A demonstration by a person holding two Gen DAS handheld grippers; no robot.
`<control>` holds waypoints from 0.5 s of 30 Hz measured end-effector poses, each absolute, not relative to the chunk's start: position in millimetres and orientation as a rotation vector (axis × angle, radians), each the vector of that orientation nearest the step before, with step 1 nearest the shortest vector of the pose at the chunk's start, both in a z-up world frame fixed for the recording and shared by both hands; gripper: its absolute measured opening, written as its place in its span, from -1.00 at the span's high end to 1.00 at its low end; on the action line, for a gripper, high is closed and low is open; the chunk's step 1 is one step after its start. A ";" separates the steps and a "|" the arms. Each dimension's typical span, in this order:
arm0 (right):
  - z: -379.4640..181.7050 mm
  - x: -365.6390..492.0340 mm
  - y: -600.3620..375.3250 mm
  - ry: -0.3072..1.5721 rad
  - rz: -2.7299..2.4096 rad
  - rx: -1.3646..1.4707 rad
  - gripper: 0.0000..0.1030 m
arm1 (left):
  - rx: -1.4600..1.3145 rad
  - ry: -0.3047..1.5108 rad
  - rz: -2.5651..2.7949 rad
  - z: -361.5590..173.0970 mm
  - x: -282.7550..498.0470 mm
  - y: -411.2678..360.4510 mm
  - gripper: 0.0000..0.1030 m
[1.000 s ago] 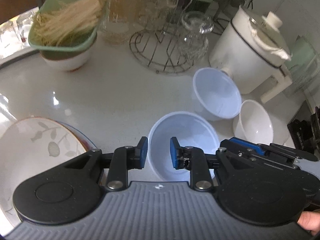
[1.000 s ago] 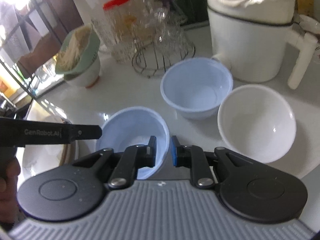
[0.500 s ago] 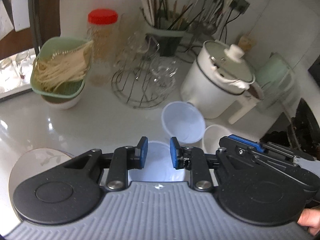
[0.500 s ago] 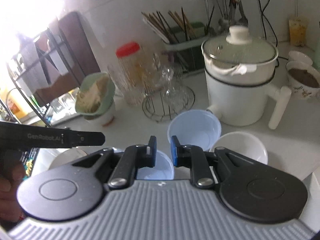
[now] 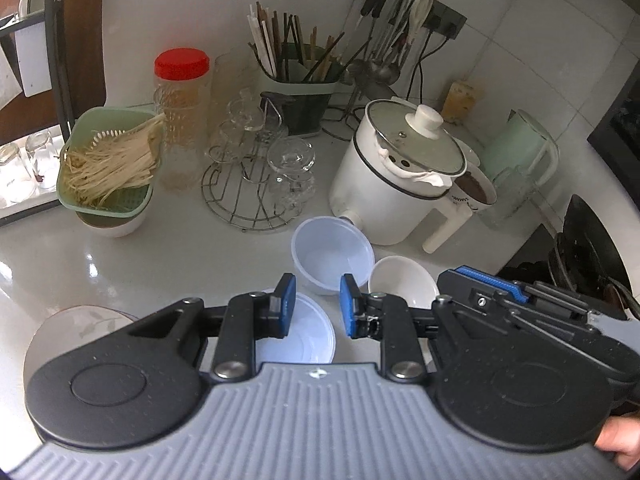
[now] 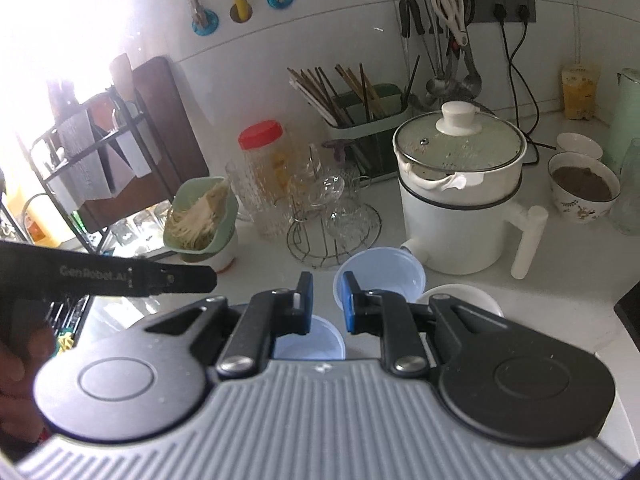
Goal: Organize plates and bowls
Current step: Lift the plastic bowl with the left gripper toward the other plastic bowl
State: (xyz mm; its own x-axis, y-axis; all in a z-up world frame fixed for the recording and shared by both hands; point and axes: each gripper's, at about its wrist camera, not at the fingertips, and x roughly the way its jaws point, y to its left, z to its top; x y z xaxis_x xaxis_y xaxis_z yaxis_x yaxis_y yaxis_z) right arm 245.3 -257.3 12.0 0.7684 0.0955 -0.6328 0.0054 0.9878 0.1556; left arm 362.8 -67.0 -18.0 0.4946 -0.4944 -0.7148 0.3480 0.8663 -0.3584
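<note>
My left tongs [image 5: 316,306] and right tongs [image 6: 326,304] hang above the bowls, holding nothing, with narrow gaps. A blue bowl [image 5: 308,332] sits right under them.

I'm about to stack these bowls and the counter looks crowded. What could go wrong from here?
1. The far pale blue bowl sits right against the white electric pot's spout, so lifting it may knock the pot.
2. Glass cups on the wire rack stand just behind; a wide swing could topple them.
3. The white bowl touches the blue one and may slide.
</note>
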 end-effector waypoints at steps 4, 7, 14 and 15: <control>12.7 239.7 -261.6 0.685 0.032 0.146 0.65 | -0.178 0.928 -0.524 -17.7 360.5 -71.1 0.48; 12.5 236.2 -269.4 0.684 0.013 0.152 0.65 | -0.179 0.936 -0.537 -18.3 360.5 -77.9 0.48; 10.0 226.1 -289.0 0.690 -0.035 0.155 0.63 | -0.168 0.951 -0.570 -22.2 358.3 -99.9 0.48; 9.1 224.0 -292.4 0.693 -0.044 0.157 0.63 | -0.166 0.955 -0.575 -23.6 358.2 -103.3 0.48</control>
